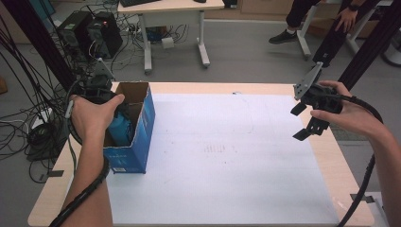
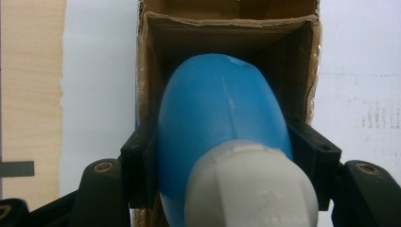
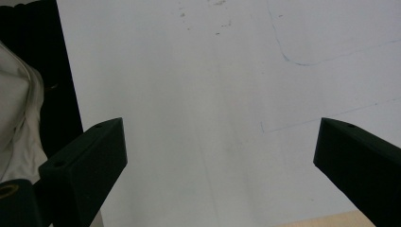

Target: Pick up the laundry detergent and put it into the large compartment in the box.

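My left claw [image 2: 222,156] is clamped on a blue bottle [image 2: 220,123] with a white cap [image 2: 250,187], its jaws pressing the bottle's two sides. The bottle points down into the open top of a blue cardboard box [image 1: 142,125], which stands at the left end of the table [image 1: 227,87] on its white sheet [image 1: 227,156]. My right claw [image 1: 307,120] hangs released above the sheet's right side, jaws wide apart and grasping nothing, well apart from the box.
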`<control>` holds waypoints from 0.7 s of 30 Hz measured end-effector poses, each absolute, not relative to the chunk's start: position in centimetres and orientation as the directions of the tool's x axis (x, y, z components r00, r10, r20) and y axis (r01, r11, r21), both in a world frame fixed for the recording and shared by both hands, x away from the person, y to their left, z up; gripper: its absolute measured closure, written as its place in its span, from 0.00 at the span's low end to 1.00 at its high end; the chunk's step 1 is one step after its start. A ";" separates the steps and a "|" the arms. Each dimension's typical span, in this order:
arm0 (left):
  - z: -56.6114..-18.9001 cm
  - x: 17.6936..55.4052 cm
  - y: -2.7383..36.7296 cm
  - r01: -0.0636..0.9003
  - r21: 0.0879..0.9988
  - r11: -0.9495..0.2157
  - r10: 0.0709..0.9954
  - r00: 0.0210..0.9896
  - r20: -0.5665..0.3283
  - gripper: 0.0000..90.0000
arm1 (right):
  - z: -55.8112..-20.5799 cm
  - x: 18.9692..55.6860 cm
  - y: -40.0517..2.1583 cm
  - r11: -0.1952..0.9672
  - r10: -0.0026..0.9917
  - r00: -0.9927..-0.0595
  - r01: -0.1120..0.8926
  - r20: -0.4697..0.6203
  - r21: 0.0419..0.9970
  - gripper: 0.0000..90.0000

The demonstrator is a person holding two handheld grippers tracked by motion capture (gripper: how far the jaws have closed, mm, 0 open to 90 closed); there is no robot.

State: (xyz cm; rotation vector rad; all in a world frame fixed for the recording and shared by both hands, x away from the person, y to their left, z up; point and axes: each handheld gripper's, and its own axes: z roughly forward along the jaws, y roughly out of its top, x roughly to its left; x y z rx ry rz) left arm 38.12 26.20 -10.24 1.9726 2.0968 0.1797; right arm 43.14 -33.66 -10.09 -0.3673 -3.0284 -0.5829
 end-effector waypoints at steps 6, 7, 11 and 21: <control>-10.9 38.2 25.9 0.963 0.262 0.065 0.994 -0.041 -0.098 0.42 | -10.2 43.2 -33.5 0.903 0.223 -0.972 0.237 0.079 0.359 0.04; -11.0 38.2 25.9 0.963 0.262 0.064 0.994 -0.040 -0.097 0.42 | -10.2 43.2 -33.5 0.902 0.223 -0.972 0.236 0.079 0.361 0.04; -11.4 38.2 25.8 0.963 0.263 0.062 0.994 -0.038 -0.098 0.42 | -10.3 43.3 -33.3 0.904 0.223 -0.972 0.236 0.078 0.357 0.04; -12.3 38.2 25.6 0.964 0.260 0.050 0.996 -0.028 -0.086 0.42 | -10.3 43.3 -33.2 0.905 0.222 -0.972 0.235 0.079 0.353 0.04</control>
